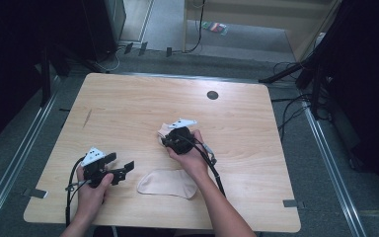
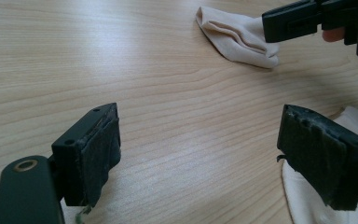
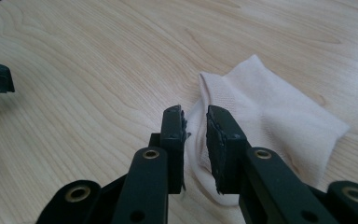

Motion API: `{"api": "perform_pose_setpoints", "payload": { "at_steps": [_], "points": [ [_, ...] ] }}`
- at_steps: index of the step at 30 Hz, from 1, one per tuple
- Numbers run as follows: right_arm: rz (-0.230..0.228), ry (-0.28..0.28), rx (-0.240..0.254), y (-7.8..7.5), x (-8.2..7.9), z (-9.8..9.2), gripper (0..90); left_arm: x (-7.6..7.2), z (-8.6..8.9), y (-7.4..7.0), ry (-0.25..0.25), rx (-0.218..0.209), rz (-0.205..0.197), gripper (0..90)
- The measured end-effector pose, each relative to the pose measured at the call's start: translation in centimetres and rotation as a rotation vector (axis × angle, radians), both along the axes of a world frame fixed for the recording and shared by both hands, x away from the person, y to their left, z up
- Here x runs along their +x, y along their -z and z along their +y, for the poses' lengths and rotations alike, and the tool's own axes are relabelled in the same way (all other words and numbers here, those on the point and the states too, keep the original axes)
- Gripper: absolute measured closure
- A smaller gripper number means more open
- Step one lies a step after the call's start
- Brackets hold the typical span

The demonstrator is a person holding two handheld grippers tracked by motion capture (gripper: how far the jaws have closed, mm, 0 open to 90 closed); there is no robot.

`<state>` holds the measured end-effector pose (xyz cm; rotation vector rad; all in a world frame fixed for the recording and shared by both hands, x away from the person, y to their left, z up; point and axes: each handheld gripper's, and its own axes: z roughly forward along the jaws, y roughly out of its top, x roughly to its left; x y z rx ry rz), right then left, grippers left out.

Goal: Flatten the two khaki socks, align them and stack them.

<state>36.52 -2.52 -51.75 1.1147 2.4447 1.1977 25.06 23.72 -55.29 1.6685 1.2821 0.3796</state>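
Socks, two of them, lay apart on the tabletop (image 1: 128,103), not yet brought together; pairing or folding judged barely begun, most of it left. Far sock (image 3: 270,107) lay crumpled under the right claw (image 3: 196,135), near the middle of the tabletop; near sock (image 1: 168,183) lay flat by the front edge, between the forearms. Right claw stood a narrow gap apart, hovering over the far sock's edge, pads not visibly pressing cloth, nothing lifted. Left claw (image 2: 200,154) gaped wide and empty just beside the near sock. Both socks looked pale cream, short, soft; the far one rumpled into folds.
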Motion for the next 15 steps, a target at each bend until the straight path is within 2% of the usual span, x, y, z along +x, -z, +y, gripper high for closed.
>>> {"api": "perform_pose_setpoints", "payload": {
  "at_steps": [3, 4, 8, 10, 15],
  "points": [
    [0.008, 0.004, -0.015, 0.3, 0.1, 0.2, 76.4, 0.0, 0.0, 0.0, 0.001, -0.001, 0.0, 14.1],
    [0.014, 0.018, -0.035, 0.6, 0.3, 0.2, 77.1, 0.0, 0.0, 0.0, 0.001, -0.001, 0.0, 14.1],
    [0.04, 0.032, -0.034, 1.0, 0.5, 0.0, 79.0, 0.0, 0.0, 0.0, 0.002, -0.002, 0.001, 14.1],
    [0.046, 0.018, -0.053, 1.2, 0.5, 0.1, 87.4, 0.0, 0.0, 0.0, 0.001, -0.002, 0.001, 14.1],
    [0.042, 0.023, -0.054, 0.9, 0.5, 0.2, 90.0, 0.0, 0.0, 0.0, 0.001, -0.002, 0.002, 14.1]
  ]
}}
